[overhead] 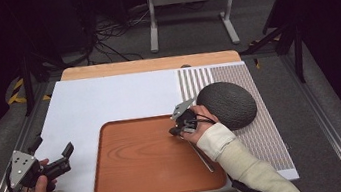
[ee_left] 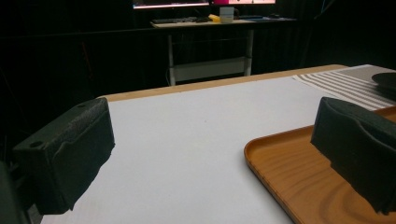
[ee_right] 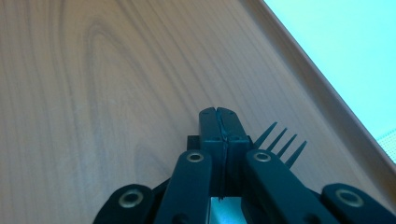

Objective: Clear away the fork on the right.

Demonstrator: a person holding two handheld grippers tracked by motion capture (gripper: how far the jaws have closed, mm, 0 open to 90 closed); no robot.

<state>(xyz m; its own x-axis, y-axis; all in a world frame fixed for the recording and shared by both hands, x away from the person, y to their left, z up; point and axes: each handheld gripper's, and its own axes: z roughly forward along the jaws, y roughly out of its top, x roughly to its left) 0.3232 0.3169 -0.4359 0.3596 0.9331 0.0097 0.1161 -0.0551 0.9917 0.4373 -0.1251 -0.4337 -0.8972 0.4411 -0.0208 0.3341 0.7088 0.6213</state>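
1. Over the right part of the wooden tray (overhead: 137,161), the right gripper (overhead: 177,131) is pointing down at the tray floor, its jaws pressed together on a fork (ee_right: 279,142); the tines are sticking out beside the jaw tips, and the fork's handle (overhead: 201,158) is lying along the tray's right rim.
2. Just right of the tray, a dark textured dome (overhead: 226,105) is sitting on the striped mat (overhead: 264,133), close behind the right hand.
3. Left of the tray, the left gripper (overhead: 53,154) is resting over the white board (overhead: 108,99), its jaws spread wide with nothing between them.
4. Beyond the tray's far rim, bare white board is lying open up to the table's wooden edge (overhead: 149,64).
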